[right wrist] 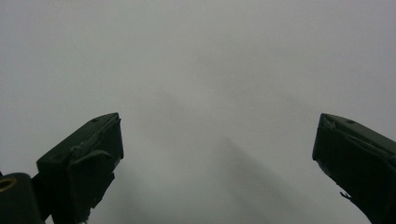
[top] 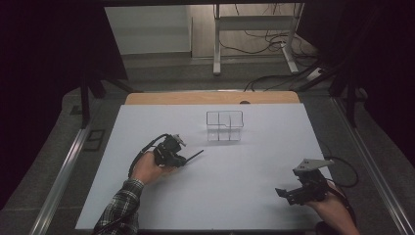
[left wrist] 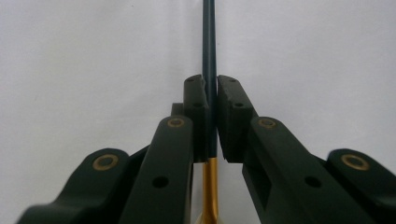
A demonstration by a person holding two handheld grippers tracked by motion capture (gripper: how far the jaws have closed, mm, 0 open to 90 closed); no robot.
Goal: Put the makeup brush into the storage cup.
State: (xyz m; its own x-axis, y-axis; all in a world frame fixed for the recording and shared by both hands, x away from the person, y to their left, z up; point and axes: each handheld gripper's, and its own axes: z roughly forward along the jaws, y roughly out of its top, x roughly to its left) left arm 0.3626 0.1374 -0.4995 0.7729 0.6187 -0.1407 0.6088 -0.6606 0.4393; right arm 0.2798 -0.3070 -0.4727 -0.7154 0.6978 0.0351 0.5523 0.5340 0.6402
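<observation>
Clamping a thin dark pen point(left wrist: 208, 56) in the left tool point(left wrist: 210, 98) over the white counter point(top: 244, 166); holding the right tool point(right wrist: 217, 140) wide, gripping nothing.

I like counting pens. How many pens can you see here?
1. The pen, dark with a gold end, is clamped in the left gripper over the white table, pointing toward the clear organizer box. The box looks empty, though its clear walls make that hard to tell.
</observation>
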